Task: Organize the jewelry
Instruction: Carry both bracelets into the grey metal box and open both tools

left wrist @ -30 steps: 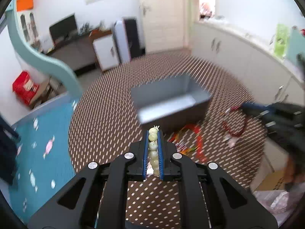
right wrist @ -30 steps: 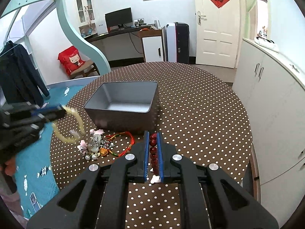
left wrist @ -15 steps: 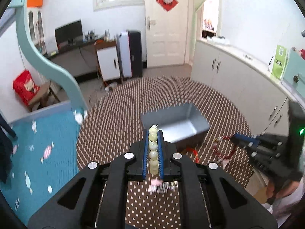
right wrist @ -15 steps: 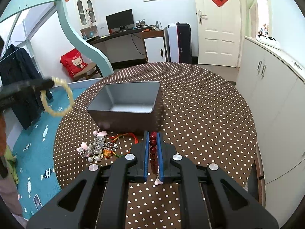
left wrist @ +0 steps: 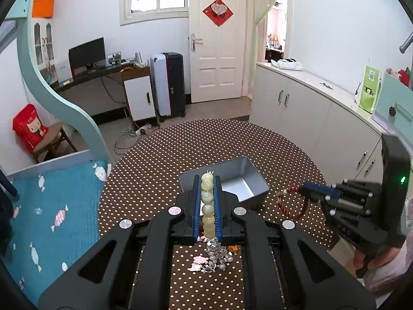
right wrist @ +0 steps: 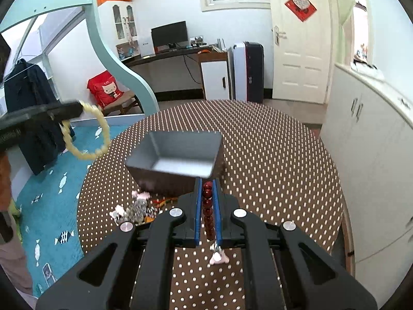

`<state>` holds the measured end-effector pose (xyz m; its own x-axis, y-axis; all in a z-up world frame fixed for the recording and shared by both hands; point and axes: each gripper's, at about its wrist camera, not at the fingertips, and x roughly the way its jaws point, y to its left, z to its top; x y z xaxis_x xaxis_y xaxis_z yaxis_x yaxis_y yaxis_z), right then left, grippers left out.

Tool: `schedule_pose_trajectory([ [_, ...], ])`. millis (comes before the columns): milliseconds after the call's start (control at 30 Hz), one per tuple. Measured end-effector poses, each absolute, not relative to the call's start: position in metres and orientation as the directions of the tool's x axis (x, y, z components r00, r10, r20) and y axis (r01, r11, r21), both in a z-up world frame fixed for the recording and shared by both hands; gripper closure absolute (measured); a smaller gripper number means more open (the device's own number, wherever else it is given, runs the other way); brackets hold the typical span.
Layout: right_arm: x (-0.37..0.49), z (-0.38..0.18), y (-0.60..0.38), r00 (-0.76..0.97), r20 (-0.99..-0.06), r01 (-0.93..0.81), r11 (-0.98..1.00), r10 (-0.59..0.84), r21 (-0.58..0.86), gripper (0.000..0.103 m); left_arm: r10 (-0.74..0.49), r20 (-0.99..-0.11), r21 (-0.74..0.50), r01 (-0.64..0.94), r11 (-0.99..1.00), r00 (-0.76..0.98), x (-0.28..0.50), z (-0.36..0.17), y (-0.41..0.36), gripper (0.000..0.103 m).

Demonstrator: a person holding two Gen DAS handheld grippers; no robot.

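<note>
Pale jade beads [left wrist: 208, 206] sit pinched in the left gripper [left wrist: 208, 180], dark red beads [right wrist: 208, 211] in the right gripper [right wrist: 208, 180]; both hang high near the grey bin [right wrist: 180, 149], presumably for dropping in.

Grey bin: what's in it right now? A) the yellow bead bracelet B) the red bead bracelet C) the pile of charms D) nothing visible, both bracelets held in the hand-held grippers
D: the grey bin shows a bare floor; the left hand-held gripper is shut on the yellow bead bracelet, the right hand-held gripper on the red bead bracelet, and the charm pile lies on the table.
</note>
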<state>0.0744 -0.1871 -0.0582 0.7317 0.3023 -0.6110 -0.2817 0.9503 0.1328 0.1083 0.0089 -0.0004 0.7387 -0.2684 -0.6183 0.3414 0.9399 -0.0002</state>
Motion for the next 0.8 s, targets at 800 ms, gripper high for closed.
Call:
schedule_pose_trajectory([
  [800,0.159,-0.052,-0.151,0.705,-0.643,-0.342,0.938,0.299,0.061,0.082,-0.333,-0.690,-0.164,0.309,0.937,0.643,0.199,-0.058,0.018,0.094],
])
